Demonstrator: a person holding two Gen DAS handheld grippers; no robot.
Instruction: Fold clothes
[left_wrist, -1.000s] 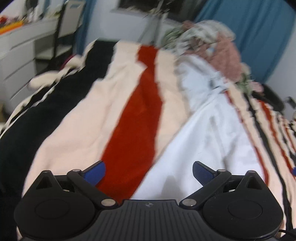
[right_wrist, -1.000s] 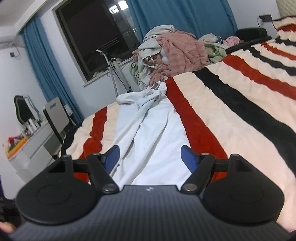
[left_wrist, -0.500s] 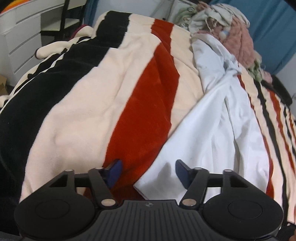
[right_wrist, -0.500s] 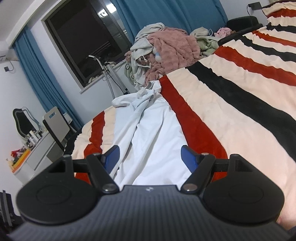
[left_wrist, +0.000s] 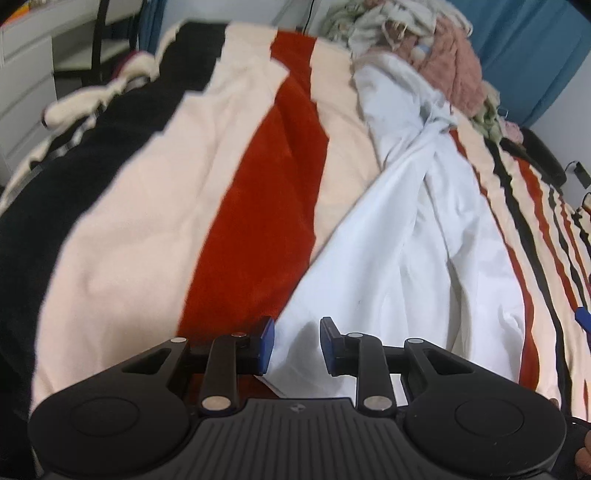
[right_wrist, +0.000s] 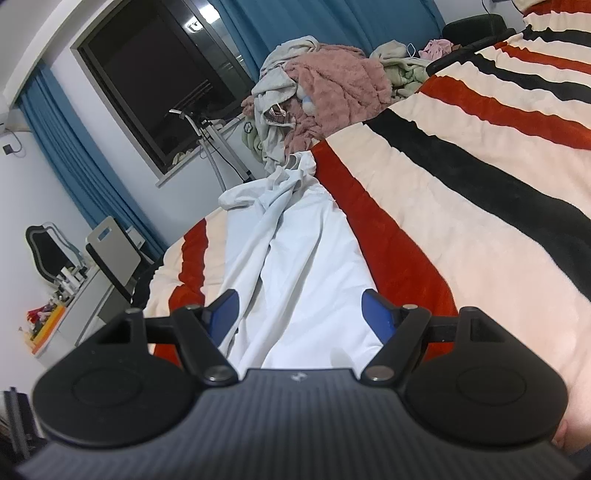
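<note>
A long white garment (left_wrist: 417, 236) lies stretched along a striped blanket (left_wrist: 147, 221) on the bed, its far end bunched. My left gripper (left_wrist: 295, 343) sits at the garment's near left corner, its jaws narrowed to a small gap with white cloth between the blue pads, not clamped. In the right wrist view the same garment (right_wrist: 303, 266) runs away from me. My right gripper (right_wrist: 299, 314) is open wide over the garment's near edge, holding nothing.
A pile of pink and pale clothes (right_wrist: 325, 92) sits at the far end of the bed. A white desk (right_wrist: 85, 295) and chair (right_wrist: 114, 251) stand to the left by blue curtains (right_wrist: 85, 166) and a dark window (right_wrist: 159, 88).
My left gripper has narrowed from wide open to a small gap and come down onto the garment's near left corner. My right gripper stays open, tilted slightly lower.
</note>
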